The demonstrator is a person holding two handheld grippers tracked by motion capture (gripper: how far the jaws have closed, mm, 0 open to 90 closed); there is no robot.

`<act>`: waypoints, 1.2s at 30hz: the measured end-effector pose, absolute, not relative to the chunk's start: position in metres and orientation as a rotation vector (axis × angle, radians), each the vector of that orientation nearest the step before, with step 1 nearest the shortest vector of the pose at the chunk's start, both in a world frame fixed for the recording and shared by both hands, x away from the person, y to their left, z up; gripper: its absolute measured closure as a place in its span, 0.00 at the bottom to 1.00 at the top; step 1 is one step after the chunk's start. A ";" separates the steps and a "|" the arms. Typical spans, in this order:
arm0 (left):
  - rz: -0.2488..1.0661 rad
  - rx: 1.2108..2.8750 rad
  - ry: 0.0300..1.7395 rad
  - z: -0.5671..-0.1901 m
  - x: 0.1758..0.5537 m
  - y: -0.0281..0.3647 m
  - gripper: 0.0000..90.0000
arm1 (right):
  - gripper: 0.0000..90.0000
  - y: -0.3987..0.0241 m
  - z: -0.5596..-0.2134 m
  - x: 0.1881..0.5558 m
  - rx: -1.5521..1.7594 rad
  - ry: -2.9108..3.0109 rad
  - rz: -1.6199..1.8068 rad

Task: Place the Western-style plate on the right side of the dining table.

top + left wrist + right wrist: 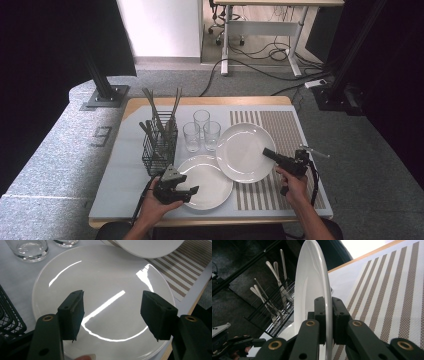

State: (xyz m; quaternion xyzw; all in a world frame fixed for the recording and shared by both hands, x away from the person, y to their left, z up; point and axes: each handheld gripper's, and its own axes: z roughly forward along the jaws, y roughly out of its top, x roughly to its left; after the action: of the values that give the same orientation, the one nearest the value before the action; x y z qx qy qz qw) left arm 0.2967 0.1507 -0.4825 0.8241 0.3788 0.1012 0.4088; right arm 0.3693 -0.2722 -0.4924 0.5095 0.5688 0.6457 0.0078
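Here, two white plates are seen: one plate (244, 150) is clamped at its rim by the right gripper (272, 154), its edge overlapping the second plate (207, 186), above which the left gripper (186, 192) is held wide open. Three glasses (201, 131) and a wire basket (159, 147) of cutlery are set just behind.

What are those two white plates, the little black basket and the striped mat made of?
The plates look like glazed ceramic or porcelain: glossy white, with sharp light streaks. The basket appears to be thin black wire mesh, probably coated metal. The striped mat shows a fine woven texture, possibly vinyl or fabric.
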 end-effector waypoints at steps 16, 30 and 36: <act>0.254 2.079 0.954 -0.483 0.297 0.150 0.40 | 0.94 -0.281 -0.494 0.370 1.650 1.723 2.035; 0.253 2.080 0.951 -0.483 0.296 0.150 0.40 | 0.94 -0.290 -0.495 0.371 1.677 1.666 2.035; 0.253 2.081 0.949 -0.483 0.296 0.150 0.40 | 0.94 -0.293 -0.495 0.372 1.675 1.658 2.022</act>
State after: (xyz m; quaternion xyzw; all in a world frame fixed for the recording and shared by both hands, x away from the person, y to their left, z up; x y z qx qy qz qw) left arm 0.2963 0.1503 -0.4832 0.8256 0.3767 0.1004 0.4079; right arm 0.3719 -0.2927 -0.4954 0.5394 0.5337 0.6511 0.0180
